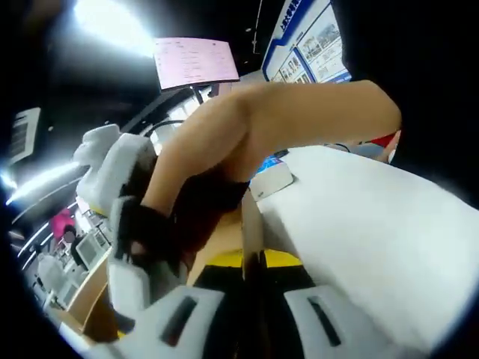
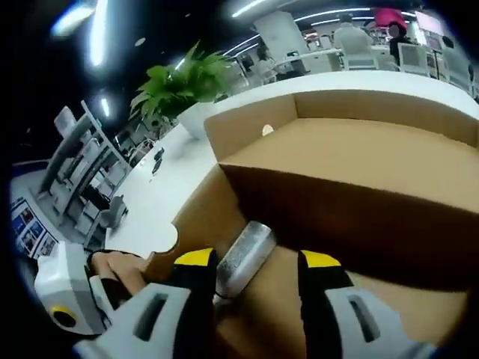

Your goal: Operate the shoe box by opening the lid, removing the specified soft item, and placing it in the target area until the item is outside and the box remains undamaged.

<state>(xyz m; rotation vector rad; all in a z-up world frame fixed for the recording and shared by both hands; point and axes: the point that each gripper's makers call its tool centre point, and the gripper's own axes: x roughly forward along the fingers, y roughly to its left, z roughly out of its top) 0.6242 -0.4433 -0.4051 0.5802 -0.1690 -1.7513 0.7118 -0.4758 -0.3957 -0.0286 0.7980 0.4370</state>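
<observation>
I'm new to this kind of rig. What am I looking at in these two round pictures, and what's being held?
There is no robot here: a person holds a two-jaw claw in each hand, and each claw carries a fisheye camera looking along its yellow-tipped jaws. The left gripper view shows the left claw, whose jaws seem closed on an edge of the cardboard shoe box; the person's forearm crosses above it. The right gripper view looks into the same open box from the right claw, whose jaws stand open on either side of a silvery roll lying inside, not clearly gripped. The box sits on a white table with a potted plant behind it.
</observation>
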